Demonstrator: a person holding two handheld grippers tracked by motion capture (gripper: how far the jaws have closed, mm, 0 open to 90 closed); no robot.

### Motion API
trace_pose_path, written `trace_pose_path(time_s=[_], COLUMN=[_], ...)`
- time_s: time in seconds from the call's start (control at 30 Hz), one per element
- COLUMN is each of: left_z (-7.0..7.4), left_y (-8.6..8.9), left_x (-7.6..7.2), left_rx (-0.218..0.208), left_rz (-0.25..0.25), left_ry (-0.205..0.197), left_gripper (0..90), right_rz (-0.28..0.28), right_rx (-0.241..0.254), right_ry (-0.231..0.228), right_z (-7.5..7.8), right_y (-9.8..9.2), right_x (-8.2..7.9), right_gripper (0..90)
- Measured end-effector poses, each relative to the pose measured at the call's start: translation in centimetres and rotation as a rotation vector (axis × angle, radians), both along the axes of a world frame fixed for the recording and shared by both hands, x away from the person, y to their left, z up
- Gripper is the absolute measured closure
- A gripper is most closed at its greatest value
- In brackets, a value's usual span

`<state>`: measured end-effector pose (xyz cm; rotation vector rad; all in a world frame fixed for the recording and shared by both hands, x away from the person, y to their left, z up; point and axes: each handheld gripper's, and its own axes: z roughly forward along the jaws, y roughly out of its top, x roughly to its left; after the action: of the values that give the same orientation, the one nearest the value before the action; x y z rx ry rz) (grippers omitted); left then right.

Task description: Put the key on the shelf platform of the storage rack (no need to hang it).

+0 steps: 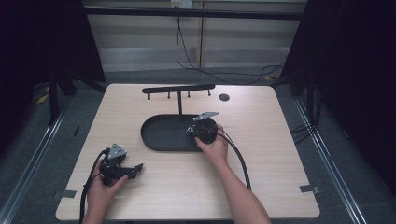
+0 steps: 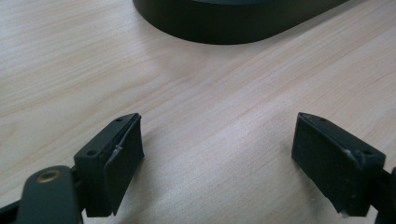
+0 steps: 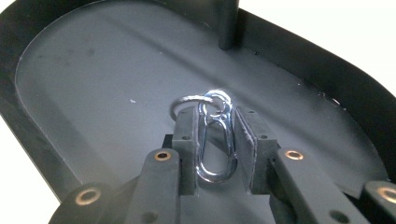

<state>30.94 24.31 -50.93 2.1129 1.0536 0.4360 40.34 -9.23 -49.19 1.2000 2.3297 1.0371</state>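
Note:
A silver carabiner (image 3: 215, 140) with a small key ring (image 3: 187, 100) on its tip lies in the black oval tray (image 3: 28, 135). My right gripper (image 3: 215, 116) is shut on the carabiner, one pad against each long side. In the high view that right gripper (image 1: 192, 132) reaches into the tray's (image 1: 159, 135) right end. My left gripper (image 1: 135, 169) rests low over the table at the front left. In its own view the left gripper (image 2: 217, 140) stands open with only bare wood between the jaws.
A thin post (image 3: 228, 23) rises from the tray's back edge and carries a black crossbar with small pegs (image 1: 178, 88). The tray's front rim (image 2: 224, 23) lies just ahead of the left gripper. A round cable hole (image 1: 224, 97) sits at the table's back right.

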Motion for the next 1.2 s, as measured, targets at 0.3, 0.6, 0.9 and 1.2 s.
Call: trace_pose_path(time_s=[0.3,0.6,0.9,1.2], left_z=[0.02,-0.01,0.0,0.0], left_y=[0.03,-0.01,0.0,-0.01], left_x=[0.0,0.0,0.0,0.0], left_rx=[0.005,-0.001,0.0,-0.001], left_rz=[-0.003,0.001,0.0,0.001], left_ry=[0.002,0.0,0.0,0.0], left_gripper=[16.2,16.2,16.2,16.2], right_rz=[-0.01,-0.01,-0.008,-0.012], right_rx=[-0.014,-0.026,-0.045,-0.051], right_ry=[0.011,0.011,0.006,0.005], right_z=[-0.59,-0.6,-0.56,-0.54], right_y=[-0.39,-0.56,-0.48,-0.58], right_x=[-0.08,-0.11,-0.07,-0.04], right_gripper=[71.0,70.6,70.2,70.1])
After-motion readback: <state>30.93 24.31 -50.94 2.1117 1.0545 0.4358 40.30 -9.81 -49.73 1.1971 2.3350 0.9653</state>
